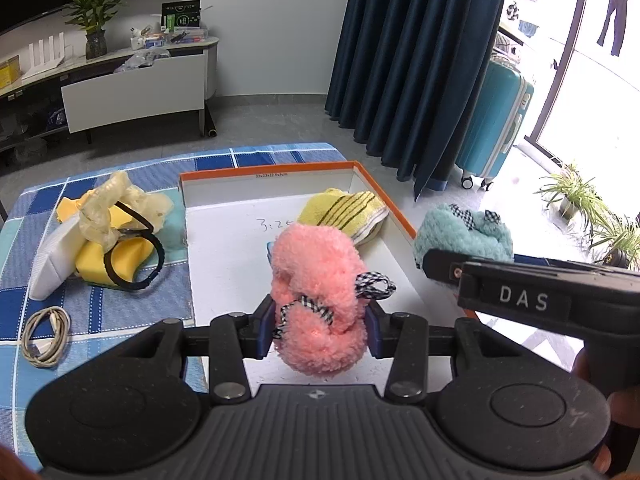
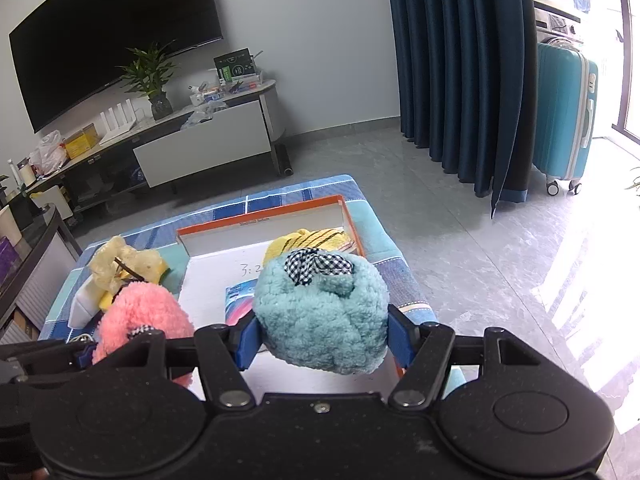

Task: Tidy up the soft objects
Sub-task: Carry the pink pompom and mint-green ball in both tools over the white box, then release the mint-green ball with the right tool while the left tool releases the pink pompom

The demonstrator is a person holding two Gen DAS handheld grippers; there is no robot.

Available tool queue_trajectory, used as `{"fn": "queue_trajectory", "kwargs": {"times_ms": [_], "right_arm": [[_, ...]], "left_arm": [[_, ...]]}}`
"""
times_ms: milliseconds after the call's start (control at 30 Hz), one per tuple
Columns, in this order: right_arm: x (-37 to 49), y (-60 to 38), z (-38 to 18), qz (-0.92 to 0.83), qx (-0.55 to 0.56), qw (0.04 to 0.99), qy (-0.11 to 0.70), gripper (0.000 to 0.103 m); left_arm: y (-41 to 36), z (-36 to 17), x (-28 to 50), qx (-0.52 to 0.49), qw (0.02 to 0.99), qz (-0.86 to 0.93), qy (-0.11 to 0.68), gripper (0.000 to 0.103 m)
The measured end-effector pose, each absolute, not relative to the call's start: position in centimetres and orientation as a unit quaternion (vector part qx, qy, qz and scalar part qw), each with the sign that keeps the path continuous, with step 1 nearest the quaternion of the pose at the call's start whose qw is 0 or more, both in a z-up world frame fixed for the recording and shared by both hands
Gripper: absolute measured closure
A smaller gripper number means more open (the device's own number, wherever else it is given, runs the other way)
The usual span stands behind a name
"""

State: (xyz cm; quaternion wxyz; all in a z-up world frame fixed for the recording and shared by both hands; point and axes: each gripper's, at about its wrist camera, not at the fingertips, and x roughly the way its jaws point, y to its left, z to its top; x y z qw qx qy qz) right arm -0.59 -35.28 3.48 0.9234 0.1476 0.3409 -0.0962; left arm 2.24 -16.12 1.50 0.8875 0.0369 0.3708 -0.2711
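With both grippers closed on fluffy items, we see the left gripper (image 1: 318,320), holding the pink plush slipper (image 1: 316,304), hang over the lower middle of the orange-rimmed box (image 1: 280,168), while the right gripper (image 2: 322,338) holds the teal plush slipper (image 2: 320,312) nearer the box's right rim.

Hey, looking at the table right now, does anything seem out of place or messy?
Mostly the heap left of the orange-rimmed box: yellow cloth, a translucent rubbery piece and a black ring lie tangled together, and a coiled cable sits loose nearby. Nothing looks spilled or damaged.

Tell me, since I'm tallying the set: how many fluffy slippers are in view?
2: pink slipper in the left gripper, teal slipper in the right gripper. Others may be hidden.
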Motion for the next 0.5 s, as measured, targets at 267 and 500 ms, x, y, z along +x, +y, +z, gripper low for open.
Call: {"fn": "queue_trajectory", "kwargs": {"times_ms": [267,500], "right_arm": [[0.4,-35.8,2.8,-0.095,0.146,0.922,0.347,0.026],[0.9,-36.0,2.2,-0.094,0.143,0.92,0.353,0.026]], "left_arm": [[-16.7,1.1,2.5,0.039,0.884,-0.274,0.377,0.059],[-17.3,0.4,3.1,0.041,0.88,-0.277,0.384,0.059]]}}
